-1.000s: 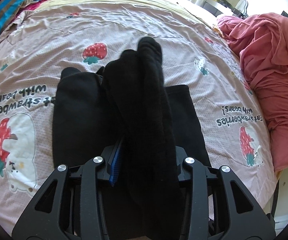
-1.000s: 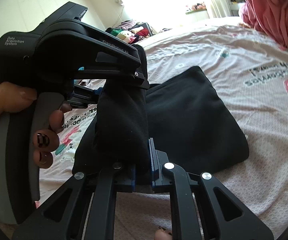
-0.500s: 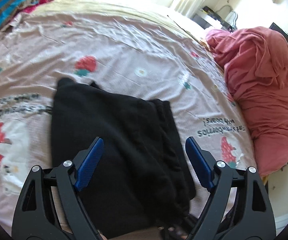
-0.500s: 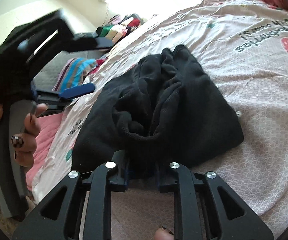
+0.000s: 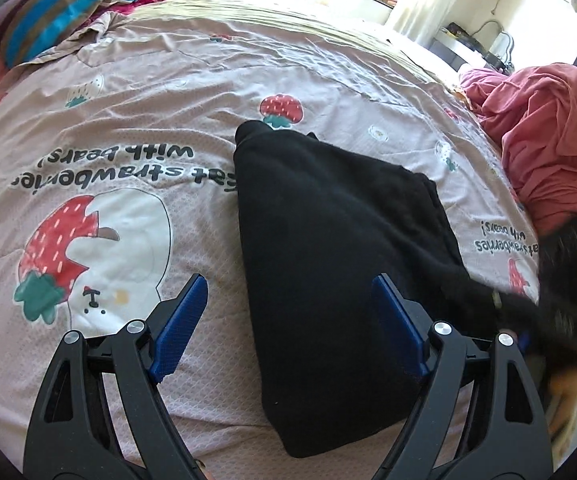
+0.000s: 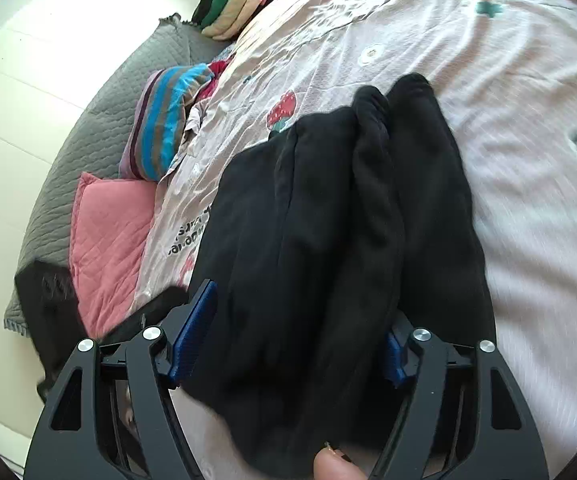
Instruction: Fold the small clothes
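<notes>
Left tool hangs wide open, blue pads clear of the cloth, nothing gripped. Right tool has just been opening, jaws spread, the black garment lying loose between them, no pinch. The garment is plain black, soft and fleecy, folded to a thick oblong with bunched ridges along one long side. It lies flat near the bed's front edge, on the strawberry-print cover. Farther, by the right edge, a heaped red cloth.

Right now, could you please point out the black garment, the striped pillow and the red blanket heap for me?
black garment (image 5: 328,240): left wrist view, middle of the folded cloth.
striped pillow (image 6: 164,120): right wrist view, its blue-striped face.
red blanket heap (image 5: 548,140): left wrist view, its crumpled top.
</notes>
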A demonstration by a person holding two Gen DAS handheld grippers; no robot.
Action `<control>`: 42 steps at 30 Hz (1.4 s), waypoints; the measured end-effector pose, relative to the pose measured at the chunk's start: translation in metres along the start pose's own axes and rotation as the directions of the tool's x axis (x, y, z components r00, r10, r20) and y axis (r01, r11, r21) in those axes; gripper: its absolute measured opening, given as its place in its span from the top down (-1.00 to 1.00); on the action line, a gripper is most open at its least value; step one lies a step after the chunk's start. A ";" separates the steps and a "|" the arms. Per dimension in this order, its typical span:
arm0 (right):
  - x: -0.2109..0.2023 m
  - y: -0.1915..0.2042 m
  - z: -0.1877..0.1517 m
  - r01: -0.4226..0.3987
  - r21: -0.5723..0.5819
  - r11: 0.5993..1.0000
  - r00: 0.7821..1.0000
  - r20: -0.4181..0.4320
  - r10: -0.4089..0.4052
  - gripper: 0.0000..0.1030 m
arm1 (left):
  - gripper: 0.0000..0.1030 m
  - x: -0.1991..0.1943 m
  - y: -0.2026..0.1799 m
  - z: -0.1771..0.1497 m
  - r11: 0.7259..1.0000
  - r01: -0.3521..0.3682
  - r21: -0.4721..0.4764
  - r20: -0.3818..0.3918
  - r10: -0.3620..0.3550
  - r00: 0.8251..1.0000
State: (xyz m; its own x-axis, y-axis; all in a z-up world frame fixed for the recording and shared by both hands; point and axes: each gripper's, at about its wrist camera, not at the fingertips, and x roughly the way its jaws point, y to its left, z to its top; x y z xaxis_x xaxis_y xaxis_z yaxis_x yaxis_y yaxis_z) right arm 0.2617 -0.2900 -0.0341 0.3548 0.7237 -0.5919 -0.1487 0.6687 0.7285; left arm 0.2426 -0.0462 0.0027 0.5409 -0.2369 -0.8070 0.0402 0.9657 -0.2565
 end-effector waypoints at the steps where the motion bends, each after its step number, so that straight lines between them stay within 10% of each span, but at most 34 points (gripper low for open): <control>1: 0.003 0.001 0.006 0.026 -0.010 1.000 1.000 0.004 -0.026 -0.07 | -0.49 0.001 0.000 -0.001 1.000 -0.003 0.006 -0.005 0.003 1.000; 5: 0.007 0.012 0.013 0.079 -0.108 0.991 0.997 0.018 -0.077 0.55 | -0.49 0.005 -0.003 -0.003 1.000 -0.015 0.024 -0.016 0.015 1.000; 15: -0.011 0.010 0.010 0.256 -0.306 0.917 0.966 0.120 -0.229 0.58 | -0.50 0.010 -0.033 -0.017 0.992 -0.023 0.122 -0.033 0.027 0.999; 42: -0.061 -0.006 -0.051 0.292 -0.183 0.939 0.941 0.233 -0.247 -0.08 | -0.51 -0.004 -0.032 -0.042 0.993 -0.018 0.115 0.017 0.017 1.000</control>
State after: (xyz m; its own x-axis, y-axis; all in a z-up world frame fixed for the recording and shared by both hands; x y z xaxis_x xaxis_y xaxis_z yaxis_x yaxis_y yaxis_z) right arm 0.1941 -0.3299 -0.0199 0.5851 0.4761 -0.6565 -0.2053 0.8701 0.4481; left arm 0.2035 -0.0804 -0.0081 0.5555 -0.2191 -0.8021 0.1264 0.9757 -0.1789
